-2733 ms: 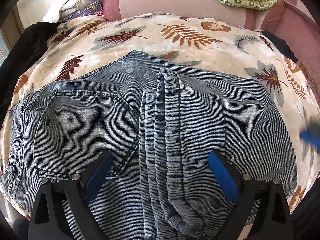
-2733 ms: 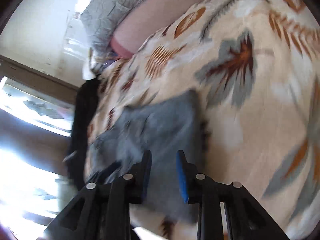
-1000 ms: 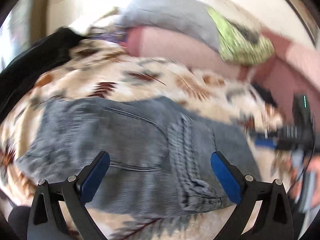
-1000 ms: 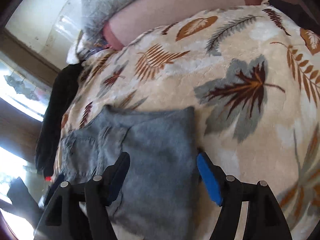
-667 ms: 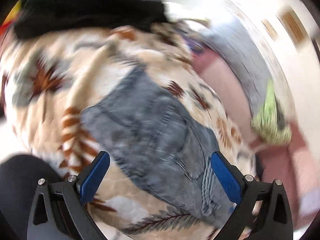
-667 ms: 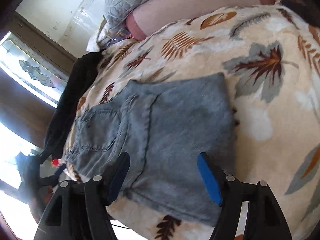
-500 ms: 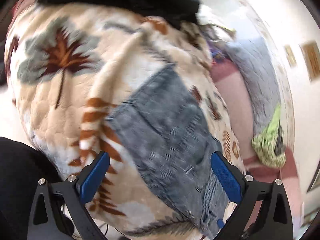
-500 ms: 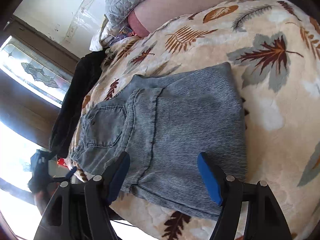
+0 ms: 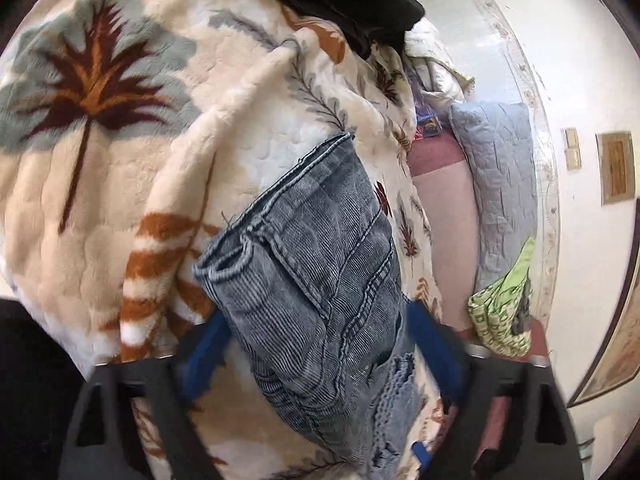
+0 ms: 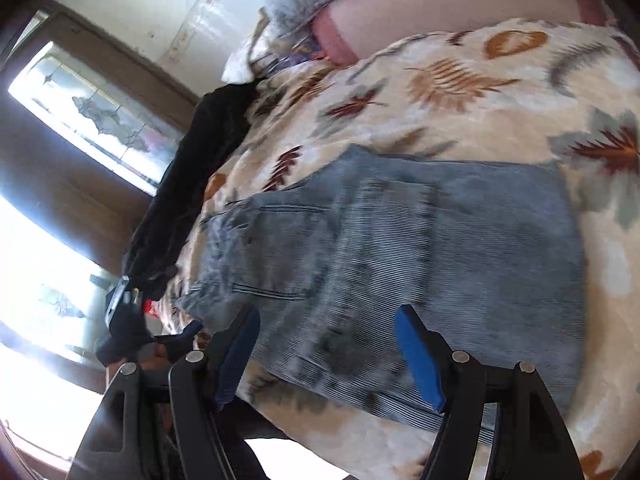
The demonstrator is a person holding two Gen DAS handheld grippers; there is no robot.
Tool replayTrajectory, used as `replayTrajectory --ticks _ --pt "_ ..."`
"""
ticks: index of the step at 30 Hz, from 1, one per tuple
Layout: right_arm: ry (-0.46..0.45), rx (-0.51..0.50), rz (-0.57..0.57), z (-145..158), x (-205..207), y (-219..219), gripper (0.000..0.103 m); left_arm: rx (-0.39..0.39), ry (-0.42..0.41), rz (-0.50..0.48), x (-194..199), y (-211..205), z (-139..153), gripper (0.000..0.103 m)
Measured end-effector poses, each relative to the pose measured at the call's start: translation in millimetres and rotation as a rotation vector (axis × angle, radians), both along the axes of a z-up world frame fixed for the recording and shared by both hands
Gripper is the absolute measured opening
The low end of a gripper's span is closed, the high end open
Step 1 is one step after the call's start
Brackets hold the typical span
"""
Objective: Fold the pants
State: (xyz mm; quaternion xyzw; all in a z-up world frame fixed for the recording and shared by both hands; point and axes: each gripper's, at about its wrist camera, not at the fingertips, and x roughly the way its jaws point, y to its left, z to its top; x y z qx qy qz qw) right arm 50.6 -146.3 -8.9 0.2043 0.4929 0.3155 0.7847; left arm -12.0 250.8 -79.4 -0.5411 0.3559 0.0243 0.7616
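Observation:
The folded blue-grey corduroy pants (image 9: 320,280) lie as a flat stack on the leaf-print blanket (image 9: 100,160). They also show in the right wrist view (image 10: 420,248), back pocket to the left. My left gripper (image 9: 320,356) is open with its jaws wide, at the waistband end of the stack, holding nothing. My right gripper (image 10: 326,354) is open and empty, hovering over the near edge of the stack. The left gripper shows small at the far left of the right wrist view (image 10: 176,338).
A black garment (image 10: 192,184) lies along the bed's left edge by the window. A pink bolster (image 10: 440,12), a grey quilted pillow (image 9: 504,184) and a green patterned cloth (image 9: 504,316) sit at the head of the bed.
Both grippers let go and pulled back from the stack. The left one swung round to the waistband end and came close. The right opened from nearly shut and backed away.

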Motion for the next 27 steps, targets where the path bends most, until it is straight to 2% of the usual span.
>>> replayTrajectory --ticks 1,6,8,10,11,13,15,18,21,24,27 --pt "0.011 -0.012 0.015 -1.5 5.1 10.1 0.074 0.005 0.005 -0.009 2.3 0.1 -1.3 0.063" --pt "0.064 0.002 0.081 -12.1 30.6 54.5 0.074 -0.038 0.003 -0.001 5.5 3.5 -10.1 0.065" --pt "0.081 0.014 0.084 -13.9 39.5 68.1 0.074 -0.014 -0.002 -0.011 5.7 2.8 -7.8 0.06" --pt "0.082 0.004 0.061 -14.1 50.6 76.9 0.074 0.037 0.007 -0.024 6.8 1.7 -6.5 0.029" --pt "0.095 0.011 0.046 -16.0 54.9 77.9 0.074 0.055 0.015 -0.031 8.1 1.4 -7.2 0.024" --pt "0.175 0.036 0.068 -28.4 68.3 86.9 0.074 0.065 0.022 -0.031 8.9 1.6 -9.1 0.024" --pt "0.304 -0.001 0.111 -54.0 79.3 99.6 0.074 0.087 0.021 -0.036 9.3 -0.4 -7.4 0.023" --pt "0.327 0.031 0.095 -41.7 84.4 93.8 0.074 0.125 0.01 -0.044 9.3 -4.9 -0.9 0.021" --pt "0.288 0.06 0.071 -26.7 84.8 86.1 0.074 0.159 -0.002 -0.048 9.3 -9.5 6.2 0.019" --pt "0.407 0.06 0.091 -67.8 89.9 92.5 0.075 0.218 -0.019 -0.058 10.6 -18.9 17.7 0.016" --pt "0.428 0.174 0.058 -58.2 92.1 75.3 0.074 0.289 -0.042 -0.071 11.3 -29.2 34.5 0.015"
